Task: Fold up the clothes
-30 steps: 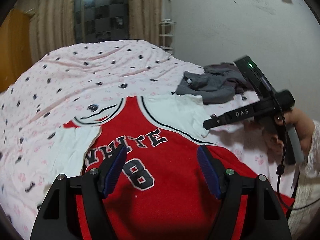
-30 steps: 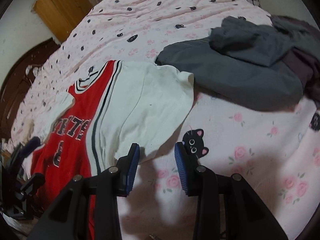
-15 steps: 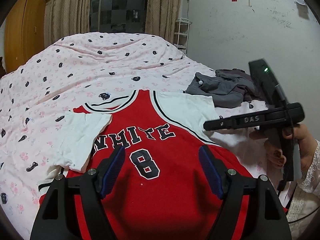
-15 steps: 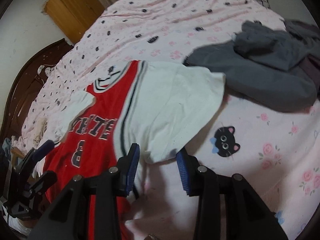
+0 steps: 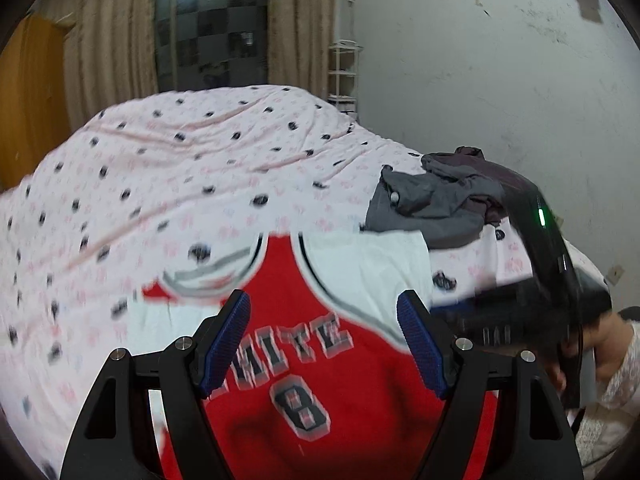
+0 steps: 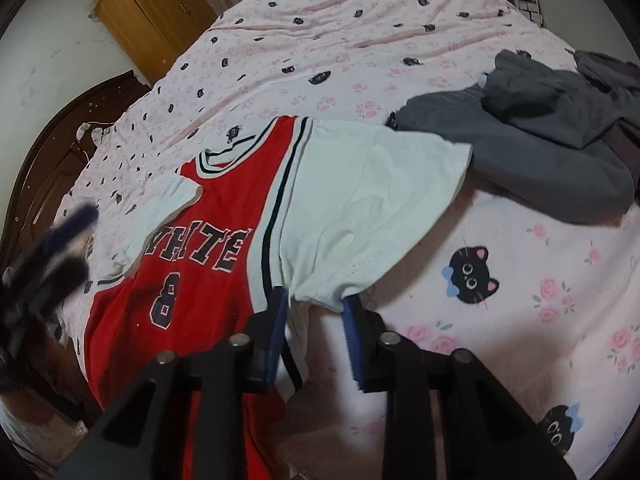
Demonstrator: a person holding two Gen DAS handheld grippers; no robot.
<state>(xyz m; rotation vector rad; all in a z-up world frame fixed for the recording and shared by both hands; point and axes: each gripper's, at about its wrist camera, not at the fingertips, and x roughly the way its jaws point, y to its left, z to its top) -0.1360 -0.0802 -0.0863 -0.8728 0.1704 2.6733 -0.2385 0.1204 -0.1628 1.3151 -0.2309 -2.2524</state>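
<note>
Jersey [image 6: 224,216] blurred under gaping left tongs [image 5: 324,344]; sleeve hem [image 6: 320,294] between right tongs [image 6: 316,312], grip unclear.

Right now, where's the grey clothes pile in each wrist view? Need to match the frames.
Left wrist: grey pile sits right of centre, beyond the jersey's white sleeve.
Right wrist: grey pile fills the upper right, touching that sleeve's far edge.
Shared landmark: the red jersey's "8", bottom centre in the left view, left of centre in the right.

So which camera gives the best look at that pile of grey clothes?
The right wrist view: the grey clothes lie large, close and fairly sharp there. In the left wrist view the pile is smaller, farther off and partly behind the right gripper.
</note>
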